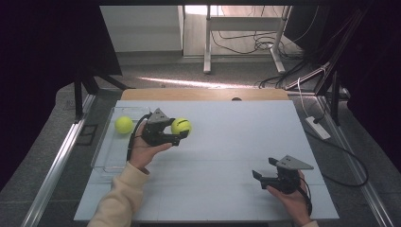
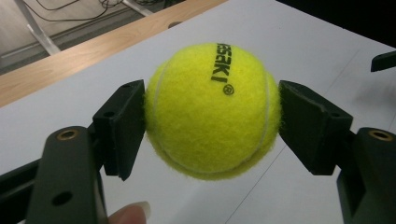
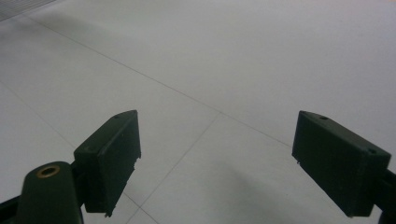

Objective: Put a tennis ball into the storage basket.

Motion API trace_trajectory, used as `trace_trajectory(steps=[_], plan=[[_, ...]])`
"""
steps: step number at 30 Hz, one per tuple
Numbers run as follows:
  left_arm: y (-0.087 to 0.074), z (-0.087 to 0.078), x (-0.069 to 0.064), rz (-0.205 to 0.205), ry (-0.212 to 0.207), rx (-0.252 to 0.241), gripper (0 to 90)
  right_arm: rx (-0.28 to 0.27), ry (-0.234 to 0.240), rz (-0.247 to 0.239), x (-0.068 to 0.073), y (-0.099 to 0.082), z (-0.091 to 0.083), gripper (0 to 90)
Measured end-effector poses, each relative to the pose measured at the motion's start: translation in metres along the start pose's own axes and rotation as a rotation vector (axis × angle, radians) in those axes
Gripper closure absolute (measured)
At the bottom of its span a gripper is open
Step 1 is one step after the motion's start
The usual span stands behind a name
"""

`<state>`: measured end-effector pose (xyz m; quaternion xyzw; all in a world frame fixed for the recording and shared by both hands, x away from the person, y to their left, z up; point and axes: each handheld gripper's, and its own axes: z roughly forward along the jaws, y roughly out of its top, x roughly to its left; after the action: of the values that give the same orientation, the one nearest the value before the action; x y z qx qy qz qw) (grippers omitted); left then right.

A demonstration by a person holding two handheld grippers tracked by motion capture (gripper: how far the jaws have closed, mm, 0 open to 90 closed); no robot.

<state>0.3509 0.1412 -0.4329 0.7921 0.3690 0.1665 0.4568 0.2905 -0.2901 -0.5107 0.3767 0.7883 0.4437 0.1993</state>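
Note:
My left gripper (image 1: 183,134) is shut on a yellow tennis ball (image 1: 181,126), held just above the white table left of centre. In the left gripper view the ball (image 2: 212,109) sits squeezed between both black pads (image 2: 122,126), its black lettering facing up. A second yellow tennis ball (image 1: 124,124) lies in the clear plastic tray (image 1: 105,153) at the table's left edge. My right gripper (image 1: 257,176) rests near the front right of the table, jaws wide apart with nothing between them; in the right gripper view its pads (image 3: 109,156) frame bare white tabletop.
The white table (image 1: 227,137) has a wooden strip along its far edge. Beyond it stand a desk frame (image 1: 208,42) and loose cables on the floor. A white power strip (image 1: 318,127) lies off the table's right side.

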Motion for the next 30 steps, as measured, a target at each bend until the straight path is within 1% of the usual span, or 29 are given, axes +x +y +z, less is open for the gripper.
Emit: trace_trajectory(steps=[5, 7, 8, 9, 14, 17, 20, 30], plan=[[-0.003, -0.006, 0.003, 0.003, 0.017, -0.005, 27.8, 0.001, -0.006, -0.001, 0.000, 0.000, -0.001, 14.9], [-0.004, -0.007, 0.003, -0.003, 0.017, -0.009, 27.8, -0.002, -0.004, 0.001, 0.000, 0.000, -0.001, 14.9], [-0.004, -0.008, 0.003, 0.000, 0.019, -0.008, 27.8, -0.002, -0.004, 0.001, 0.000, 0.000, -0.001, 14.9], [-0.005, -0.009, 0.003, -0.007, 0.020, -0.013, 27.8, -0.003, -0.005, -0.001, 0.000, 0.000, -0.001, 14.9], [-0.007, -0.014, 0.006, -0.011, 0.032, -0.020, 27.8, -0.001, -0.005, -0.001, 0.000, 0.000, 0.000, 14.9], [-0.010, -0.017, 0.009, -0.023, 0.035, -0.032, 27.8, -0.001, -0.005, 0.001, 0.001, 0.000, -0.001, 14.9], [-0.012, -0.019, 0.010, -0.026, 0.041, -0.030, 27.8, -0.002, -0.005, -0.001, 0.001, 0.000, -0.001, 14.9], [-0.014, -0.025, 0.018, -0.050, 0.049, -0.048, 27.8, -0.001, -0.002, -0.002, 0.002, 0.000, 0.000, 14.9]])
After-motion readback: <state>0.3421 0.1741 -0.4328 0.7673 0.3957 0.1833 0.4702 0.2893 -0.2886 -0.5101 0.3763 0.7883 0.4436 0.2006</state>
